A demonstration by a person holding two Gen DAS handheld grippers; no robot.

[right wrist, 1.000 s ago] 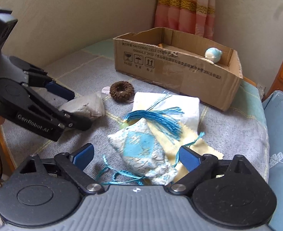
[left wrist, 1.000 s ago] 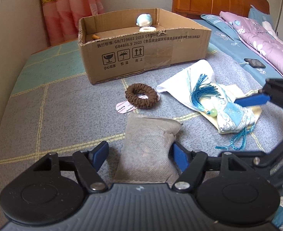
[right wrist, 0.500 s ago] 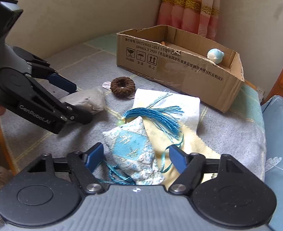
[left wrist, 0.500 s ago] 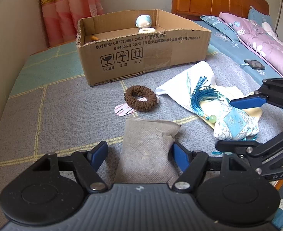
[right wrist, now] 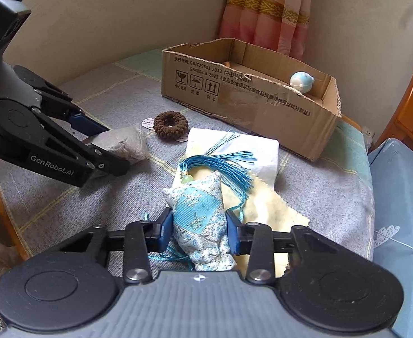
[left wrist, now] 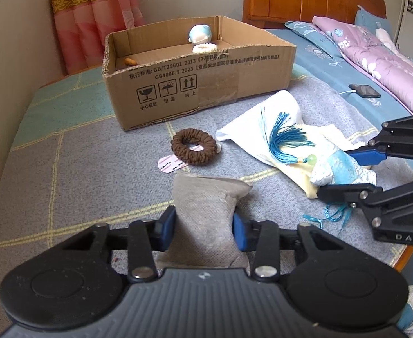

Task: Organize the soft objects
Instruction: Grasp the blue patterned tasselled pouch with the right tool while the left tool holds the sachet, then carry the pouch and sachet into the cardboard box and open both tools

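Note:
A grey fabric pouch [left wrist: 206, 205] lies on the grey blanket. My left gripper [left wrist: 203, 226] is closing on it, and both blue pads press into its sides. A blue brocade sachet [right wrist: 198, 214] with a blue tassel [right wrist: 223, 166] lies on a yellow cloth [right wrist: 268, 205]. Around the sachet my right gripper [right wrist: 198, 231] is closing too, its pads squeezing it. In the right wrist view the left gripper [right wrist: 113, 149] pinches the pouch [right wrist: 127, 140] at the left. The left wrist view shows the right gripper [left wrist: 337, 173] at the right, on the sachet [left wrist: 338, 166].
An open cardboard box [left wrist: 201, 84] stands at the back, holding a blue-white plush toy [left wrist: 201, 33] and a white ring [left wrist: 205, 48]. A brown scrunchie [left wrist: 193, 146] with a tag lies before it. A white cloth [left wrist: 262, 118] is beside it. A phone [left wrist: 365, 90] lies on the bed.
Both grippers' jaws have narrowed from wide apart to pressing on their items: the left on the grey pouch, the right on the blue sachet. Neither item has left the blanket.

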